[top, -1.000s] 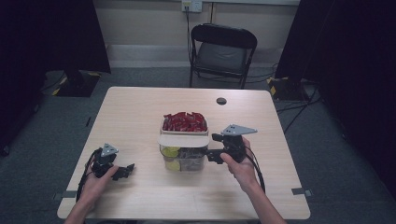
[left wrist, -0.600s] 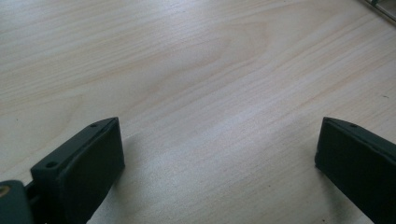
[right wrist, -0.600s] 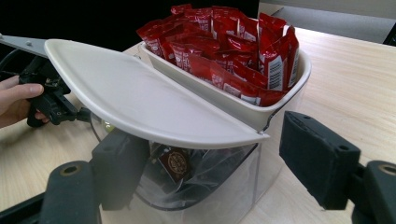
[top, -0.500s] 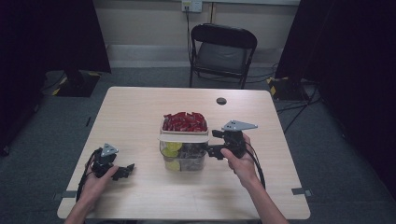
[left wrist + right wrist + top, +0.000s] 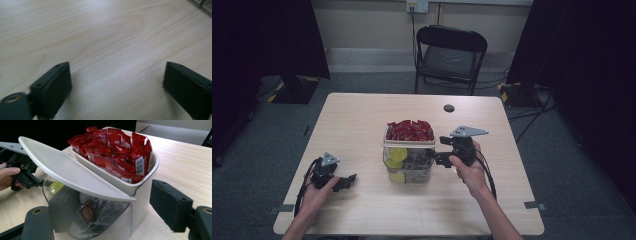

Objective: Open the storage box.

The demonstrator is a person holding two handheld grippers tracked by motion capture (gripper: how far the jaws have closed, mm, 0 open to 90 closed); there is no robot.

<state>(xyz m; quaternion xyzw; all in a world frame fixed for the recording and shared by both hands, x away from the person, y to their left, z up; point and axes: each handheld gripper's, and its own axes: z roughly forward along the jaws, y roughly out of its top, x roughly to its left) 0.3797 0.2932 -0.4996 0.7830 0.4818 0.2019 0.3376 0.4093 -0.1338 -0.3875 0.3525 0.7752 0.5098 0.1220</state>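
A: We count one clear tub (image 5: 408, 162) at table centre, one white tray (image 5: 117, 180) of red packets (image 5: 409, 130) on top.

B: Our right gripper (image 5: 443, 157) sits at its three o'clock, jaws apart around the tub wall. Our left gripper (image 5: 348, 181), at eight o'clock, has just been closing on nothing.

legible text: none can be made out | red sachets (image 5: 117, 147) in the white tray beyond the right tongs (image 5: 117, 212): white label patches seen, print too small to be read | dark wrapper (image 5: 87, 213) between those tongs: round gold emblem seen, lettering not resolved
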